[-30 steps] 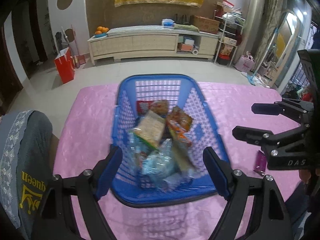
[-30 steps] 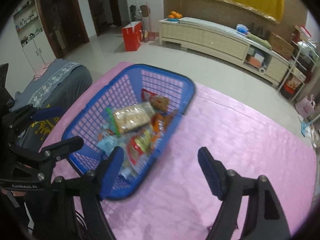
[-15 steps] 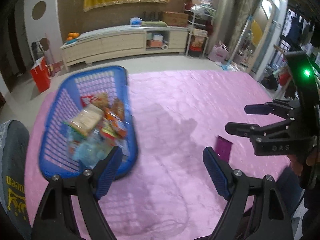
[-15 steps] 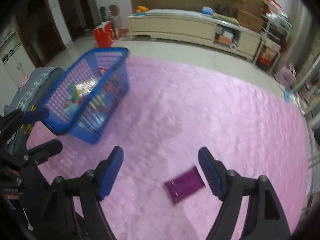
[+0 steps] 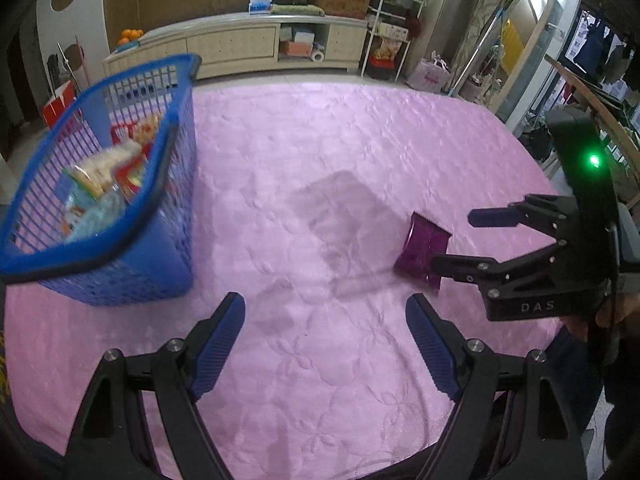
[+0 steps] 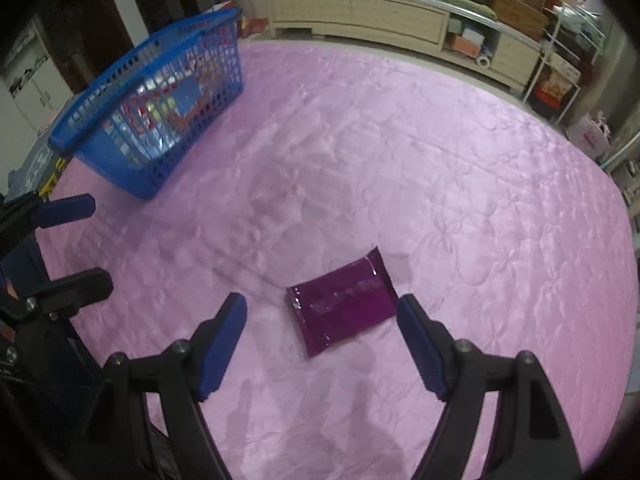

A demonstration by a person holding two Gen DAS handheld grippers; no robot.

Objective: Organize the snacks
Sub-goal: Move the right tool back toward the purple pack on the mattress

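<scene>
A blue plastic basket [image 5: 140, 276] with several snack packs [image 5: 104, 172] in it stands on the left of the pink cloth [image 5: 320, 152]. It also shows in the right wrist view as the basket [image 6: 160, 160] at the upper left. One purple snack packet [image 6: 344, 312] lies flat on the cloth. My right gripper [image 6: 320, 302] hovers open over it, a finger to each side, pads not touching. In the left wrist view the packet [image 5: 422, 246] lies by the right gripper [image 5: 456, 240]. My left gripper [image 5: 325, 304] is open over bare cloth, holding nothing.
The pink cloth ends near the bottom and right of both views. A long cream cabinet [image 5: 240, 44] with oranges [image 5: 130, 34] stands across the floor behind, a shelf rack [image 5: 392, 20] beside it. A grey cushion [image 6: 36, 164] lies left of the basket.
Both grippers have swung away from the basket, rightwards and lower. The basket has slid to the left of both views. The purple packet now sits between the right gripper's fingers in its view.
</scene>
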